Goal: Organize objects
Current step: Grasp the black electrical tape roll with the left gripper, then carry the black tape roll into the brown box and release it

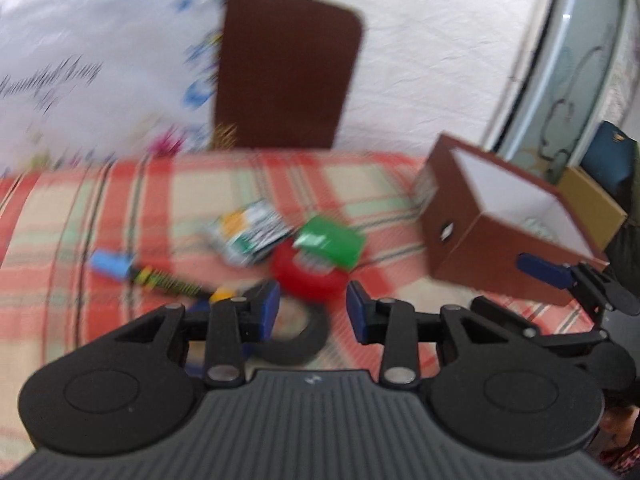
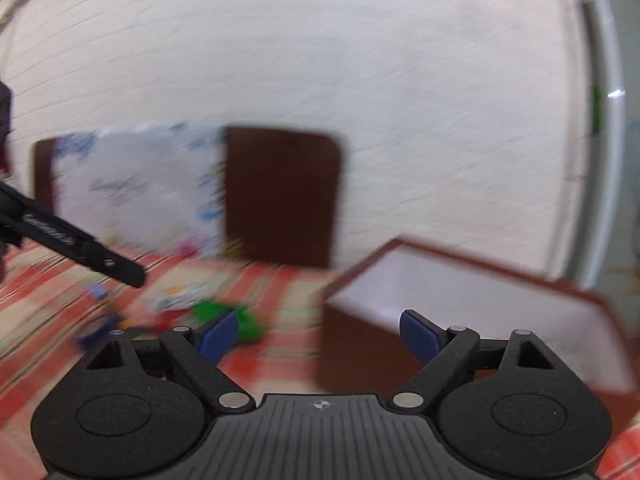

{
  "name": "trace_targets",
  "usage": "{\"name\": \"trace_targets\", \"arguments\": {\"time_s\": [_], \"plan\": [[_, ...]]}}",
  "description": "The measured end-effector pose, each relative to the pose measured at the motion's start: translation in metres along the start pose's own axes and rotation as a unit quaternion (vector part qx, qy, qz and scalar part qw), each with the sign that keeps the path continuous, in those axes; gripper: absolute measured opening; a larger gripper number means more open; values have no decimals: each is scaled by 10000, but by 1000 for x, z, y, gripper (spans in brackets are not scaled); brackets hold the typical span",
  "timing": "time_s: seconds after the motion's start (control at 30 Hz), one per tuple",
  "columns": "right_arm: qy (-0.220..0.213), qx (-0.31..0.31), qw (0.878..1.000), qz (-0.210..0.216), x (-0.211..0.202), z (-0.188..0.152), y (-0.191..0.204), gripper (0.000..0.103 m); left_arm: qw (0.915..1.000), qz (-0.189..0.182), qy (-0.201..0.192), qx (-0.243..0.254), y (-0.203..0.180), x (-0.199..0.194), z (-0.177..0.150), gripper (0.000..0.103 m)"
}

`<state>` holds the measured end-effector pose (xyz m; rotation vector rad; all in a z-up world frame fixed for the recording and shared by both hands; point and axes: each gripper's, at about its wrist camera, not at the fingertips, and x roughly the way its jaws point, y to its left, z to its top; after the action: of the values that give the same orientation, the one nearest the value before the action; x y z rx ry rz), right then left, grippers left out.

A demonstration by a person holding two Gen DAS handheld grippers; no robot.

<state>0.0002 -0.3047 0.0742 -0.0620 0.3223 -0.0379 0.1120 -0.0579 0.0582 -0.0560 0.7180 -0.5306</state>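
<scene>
Left gripper (image 1: 312, 310) is hovering over a plaid-covered bed (image 1: 100, 208), fingers (image 1: 269, 312) partly open and gripping nothing, with a red roll (image 1: 308, 280) and a black ring (image 1: 296, 344) lying just past the tips. Green packet (image 1: 332, 242), foil packet (image 1: 248, 232) and marker (image 1: 144, 274) are sitting in a near-centre cluster; brown box (image 1: 492, 240) is standing open to the right. Right gripper (image 2: 320, 334) is hanging wide open and empty near the box's left corner.

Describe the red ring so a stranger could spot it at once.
On the plaid cloth, left of the open brown box, lies a small heap of items. The red ring sits at its near edge, partly under a green packet; it is the only red round thing.
</scene>
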Motion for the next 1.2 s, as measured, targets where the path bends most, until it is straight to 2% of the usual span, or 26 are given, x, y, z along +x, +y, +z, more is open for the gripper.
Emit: {"name": "trace_targets", "arguments": {"time_s": [0.1, 0.17, 0.3, 0.4, 0.5, 0.7, 0.97, 1.07, 1.1, 1.2], "plan": [[541, -124, 9965, 621, 32, -10, 43, 74, 9990, 121, 174, -392, 26, -5, -16, 39], [811, -174, 9917, 984, 47, -15, 70, 74, 9981, 142, 201, -562, 36, -10, -23, 39], [1225, -145, 9850, 1210, 85, -16, 104, 74, 9962, 116, 189, -842, 56, -19, -29, 39], [1470, -472, 9810, 1177, 109, -17, 123, 75, 9949, 84, 220, -979, 65, -22, -35, 39], [1492, -386, 9800, 1256, 118, -11, 123, 76, 9947, 47, 219, -1008, 66, -24, -38, 39], [1517, -408, 9800, 1218, 89, -21, 114, 75, 9952, -308, 403, -838, 43, -21, -43, 39], [1473, -479, 9813, 1138, 12, -49, 90, 75, 9921, -718, 988, -273, -19, 5, -57, 39], [1509, -395, 9826, 1009, -5, -55, 84, 76, 9906, -591, 1233, -9, -40, 15, -62, 40], [1520, -356, 9828, 990, -8, -56, 81, 80, 9907, -509, 1259, 44, -45, 17, -64, 40], [1544, -288, 9824, 1016, -8, -57, 79, 78, 9906, -363, 1316, 104, -51, 19, -64, 37]]}}
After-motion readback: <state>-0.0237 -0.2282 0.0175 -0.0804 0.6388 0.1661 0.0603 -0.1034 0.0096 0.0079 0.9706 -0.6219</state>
